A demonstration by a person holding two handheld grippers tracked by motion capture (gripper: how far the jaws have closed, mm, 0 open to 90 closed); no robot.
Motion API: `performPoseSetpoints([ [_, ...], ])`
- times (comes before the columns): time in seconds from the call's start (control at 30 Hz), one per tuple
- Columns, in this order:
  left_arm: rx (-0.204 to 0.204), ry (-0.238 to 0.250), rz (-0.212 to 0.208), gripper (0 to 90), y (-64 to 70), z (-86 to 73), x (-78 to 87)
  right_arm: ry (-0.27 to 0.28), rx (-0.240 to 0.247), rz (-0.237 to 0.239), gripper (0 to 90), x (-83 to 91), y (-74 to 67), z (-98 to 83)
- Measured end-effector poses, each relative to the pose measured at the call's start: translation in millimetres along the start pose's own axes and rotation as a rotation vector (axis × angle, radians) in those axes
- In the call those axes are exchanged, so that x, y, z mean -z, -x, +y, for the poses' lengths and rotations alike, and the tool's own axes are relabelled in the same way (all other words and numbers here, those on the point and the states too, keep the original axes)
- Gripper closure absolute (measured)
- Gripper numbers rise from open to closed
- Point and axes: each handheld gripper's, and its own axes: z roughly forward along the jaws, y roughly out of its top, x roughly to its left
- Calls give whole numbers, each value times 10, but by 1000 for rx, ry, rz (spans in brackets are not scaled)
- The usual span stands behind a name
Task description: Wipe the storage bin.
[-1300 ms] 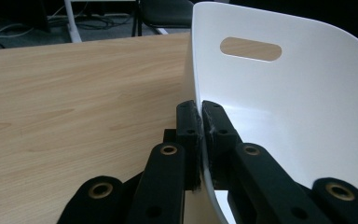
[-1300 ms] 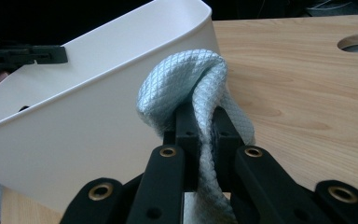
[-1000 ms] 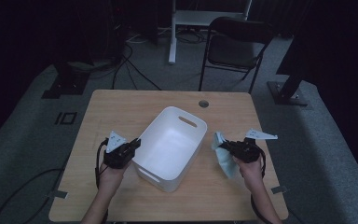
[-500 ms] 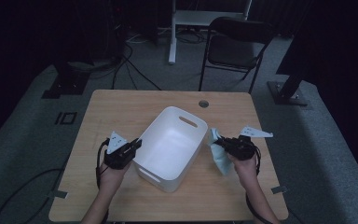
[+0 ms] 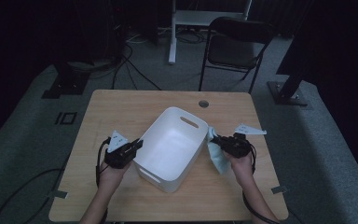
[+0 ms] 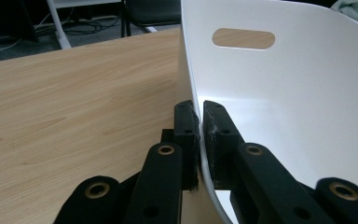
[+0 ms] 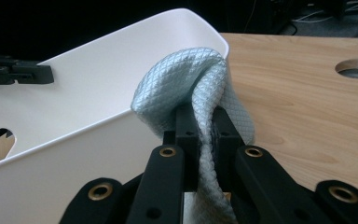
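A dim recording lab or studio, not a home. A plain wooden table [image 5: 121, 112] with a round cable hole [image 5: 203, 103] stands on grey carpet [image 5: 23, 140], walled in by black darkness. At 12 o'clock from the table is the white leg of a stand [image 5: 172, 32]; at 1 o'clock, a black folding chair [image 5: 235, 46]. Heavy black stand bases sit at 10 o'clock [image 5: 65, 84] and 2 o'clock [image 5: 286, 93]. Cables [image 5: 130, 65] trail across the floor, and tape marks [image 5: 66, 117] lie at 9 o'clock.
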Motion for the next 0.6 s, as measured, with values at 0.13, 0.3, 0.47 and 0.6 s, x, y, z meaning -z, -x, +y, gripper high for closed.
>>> performPoseSetpoints([
  [0.13, 2, 1, 1, 853, 2, -1, -1, -33, 4, 2, 852, -72, 1, -44],
  [0.3, 3, 2, 4, 852, 8, -1, -2, -74, 0, -8, 852, -141, 14, -95],
  [0.47, -2, 0, 5, 852, 11, 2, -3, -70, -13, 18, 852, -114, 9, -80],
  [0.6, -4, -3, 9, 853, 21, 6, -7, -52, 8, 17, 852, -83, -65, -35],
])
